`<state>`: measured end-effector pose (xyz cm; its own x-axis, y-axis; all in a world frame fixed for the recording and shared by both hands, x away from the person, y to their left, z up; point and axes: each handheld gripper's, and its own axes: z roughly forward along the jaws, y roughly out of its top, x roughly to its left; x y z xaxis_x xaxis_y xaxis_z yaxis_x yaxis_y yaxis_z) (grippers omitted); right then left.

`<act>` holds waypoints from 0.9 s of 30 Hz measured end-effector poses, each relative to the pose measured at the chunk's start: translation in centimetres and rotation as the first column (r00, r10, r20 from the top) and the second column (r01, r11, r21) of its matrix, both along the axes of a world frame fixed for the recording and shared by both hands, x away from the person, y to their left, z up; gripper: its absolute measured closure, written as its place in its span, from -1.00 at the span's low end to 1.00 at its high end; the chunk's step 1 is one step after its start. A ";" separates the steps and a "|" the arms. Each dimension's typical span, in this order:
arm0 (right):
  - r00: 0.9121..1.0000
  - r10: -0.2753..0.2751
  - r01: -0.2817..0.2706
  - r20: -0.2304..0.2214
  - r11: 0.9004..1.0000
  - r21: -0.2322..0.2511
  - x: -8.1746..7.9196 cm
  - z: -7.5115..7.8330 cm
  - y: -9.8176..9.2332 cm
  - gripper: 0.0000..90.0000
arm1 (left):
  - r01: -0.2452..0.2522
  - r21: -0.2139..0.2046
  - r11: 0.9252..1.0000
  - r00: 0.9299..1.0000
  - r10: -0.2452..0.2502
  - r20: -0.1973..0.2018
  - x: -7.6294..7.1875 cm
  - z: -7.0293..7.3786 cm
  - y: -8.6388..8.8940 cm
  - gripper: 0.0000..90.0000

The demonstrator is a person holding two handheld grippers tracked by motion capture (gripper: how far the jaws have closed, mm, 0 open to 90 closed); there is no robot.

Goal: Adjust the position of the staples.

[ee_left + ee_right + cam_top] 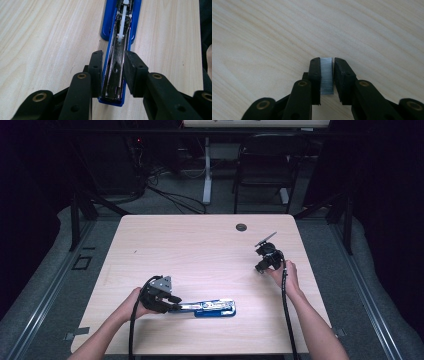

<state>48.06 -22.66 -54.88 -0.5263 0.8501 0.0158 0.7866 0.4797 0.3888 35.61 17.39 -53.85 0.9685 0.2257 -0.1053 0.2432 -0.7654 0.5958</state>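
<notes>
1. Dark curtains hang round a pale wood table (200,240), and a black chair (265,165) stands behind it.
2. A blue stapler (212,308) lies flat near the front edge of the table. Its top is flipped open, so the long metal track (120,50) inside shows.
3. Left gripper (172,306) is clenched on the stapler. Its pads (96,72) press both sides of the near end, and the stapler points straight away from it in the left gripper view.
4. Right gripper (260,268) is over by the right side of the table, well apart from the stapler.
5. Between its jaws sits a small grey strip of staples (326,76). The left pad touches the strip. A thin gap seems to show at the right pad (340,75), so I would call the grip not yet tight.
6. The strip stands just above the bare wood in the right gripper view.
7. The big thing for the next move: the stapler lies long-ways from left to right in the high view, and its open far end points toward the right hand (285,275).
8. I think the strip must come over to the left and nearer the front edge, then turn to line up with the track.
9. The right hand is the one to carry it, since the left one is busy holding the stapler steady.
</notes>
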 end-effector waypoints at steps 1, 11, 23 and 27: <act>1.000 0.002 -0.002 -0.005 1.000 -0.006 0.0 0.0 0.0 0.71 | -0.008 0.004 1.000 1.000 0.008 0.007 0.0 0.0 0.0 0.54; 1.000 0.014 -0.015 0.012 1.000 0.018 -0.4 0.9 -0.1 0.73 | -0.001 -0.007 1.000 1.000 0.001 -0.001 0.0 0.0 0.0 0.54; 0.993 0.117 -0.118 0.022 0.992 0.040 -3.3 3.5 1.8 0.73 | 0.002 -0.007 1.000 1.000 -0.003 -0.010 0.0 0.0 0.0 0.54; 0.990 0.139 -0.140 0.018 0.989 0.050 -4.5 3.7 2.3 0.73 | 0.001 -0.006 1.000 1.000 -0.001 -0.006 0.0 0.0 -0.1 0.54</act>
